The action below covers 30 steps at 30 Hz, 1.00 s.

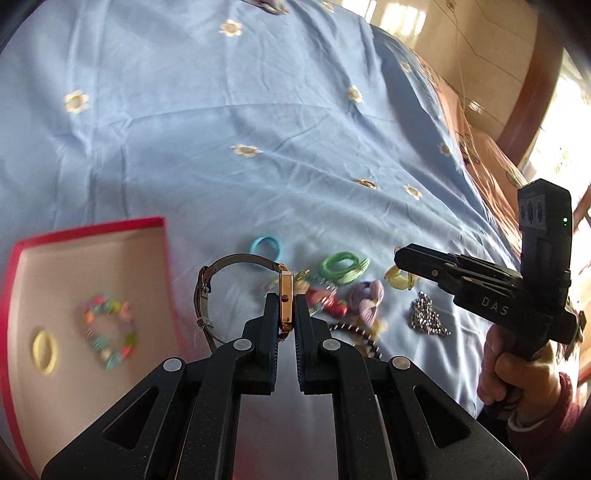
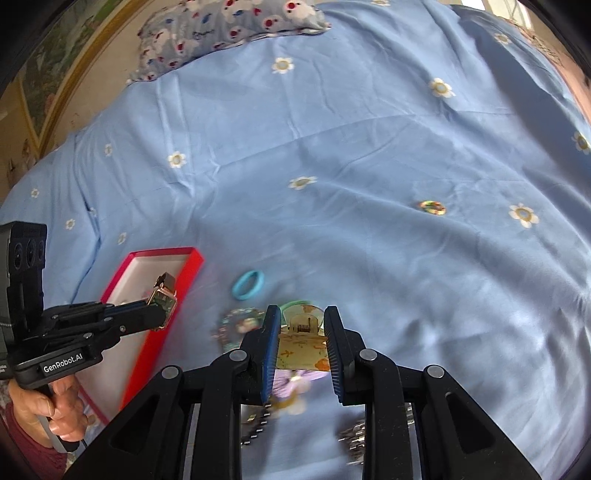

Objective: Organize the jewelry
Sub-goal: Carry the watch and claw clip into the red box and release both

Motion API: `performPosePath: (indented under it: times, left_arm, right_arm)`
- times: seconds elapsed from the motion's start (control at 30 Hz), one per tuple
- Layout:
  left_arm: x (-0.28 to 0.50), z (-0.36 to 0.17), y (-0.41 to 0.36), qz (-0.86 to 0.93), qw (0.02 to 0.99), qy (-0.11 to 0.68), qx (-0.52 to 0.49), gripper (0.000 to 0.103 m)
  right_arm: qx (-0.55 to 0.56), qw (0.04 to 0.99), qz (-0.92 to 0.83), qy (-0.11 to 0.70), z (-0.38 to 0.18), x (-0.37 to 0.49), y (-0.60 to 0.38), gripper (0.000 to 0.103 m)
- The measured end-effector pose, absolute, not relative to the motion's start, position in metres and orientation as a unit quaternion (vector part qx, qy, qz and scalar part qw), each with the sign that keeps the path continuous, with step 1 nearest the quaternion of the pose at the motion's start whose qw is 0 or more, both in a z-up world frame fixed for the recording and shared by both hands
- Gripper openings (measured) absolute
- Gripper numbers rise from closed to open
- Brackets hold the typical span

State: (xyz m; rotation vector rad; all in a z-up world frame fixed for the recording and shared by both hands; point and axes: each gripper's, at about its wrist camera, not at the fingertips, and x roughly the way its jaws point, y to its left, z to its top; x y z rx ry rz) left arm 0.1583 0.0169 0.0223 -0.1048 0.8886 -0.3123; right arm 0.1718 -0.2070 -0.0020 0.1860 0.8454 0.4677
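Observation:
My left gripper [image 1: 285, 308] is shut on a gold wristwatch [image 1: 285, 295] with a brown mesh strap [image 1: 207, 291], held above the bed beside the red box [image 1: 92, 225]; the watch also shows in the right wrist view [image 2: 164, 297]. The box holds a colourful bead bracelet [image 1: 110, 332] and a yellow ring [image 1: 44, 349]. My right gripper [image 2: 300, 325] is shut on a yellow hair claw clip [image 2: 301, 349], also seen in the left wrist view [image 1: 399, 275]. On the sheet lie a blue hair tie [image 1: 266, 247], green hair ties [image 1: 343, 266], a purple bow [image 1: 369, 297] and a silver chain [image 1: 426, 314].
The blue flowered bedsheet [image 2: 332, 147] covers the bed. A small iridescent ring [image 2: 430, 207] lies farther out on the sheet. A flowered pillow [image 2: 229, 26] is at the head. The bed's right edge and wooden floor [image 1: 480, 55] are at the right.

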Motion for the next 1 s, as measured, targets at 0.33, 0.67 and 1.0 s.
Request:
performPosePath:
  times: [0.33,0.67,1.0]
  left_arm:
    - [0.116,0.02,0.074,-0.09,0.897,0.424,-0.089,0.006]
    - [0.092,0.017,0.125,-0.045,0.899,0.419,-0.116,0.006]
    - [0.085,0.007,0.158,-0.017,0.895,0.427,-0.124,0.006]
  right_arm:
    - [0.074,0.866,0.274,0.411,-0.002,0.157,-0.157,0.024]
    - [0.049,0.848,0.328,0.412,0.0,0.144,-0.096,0.024]
    - [0.03,0.833,0.372,0.409,0.004,0.14,-0.039,0.024]
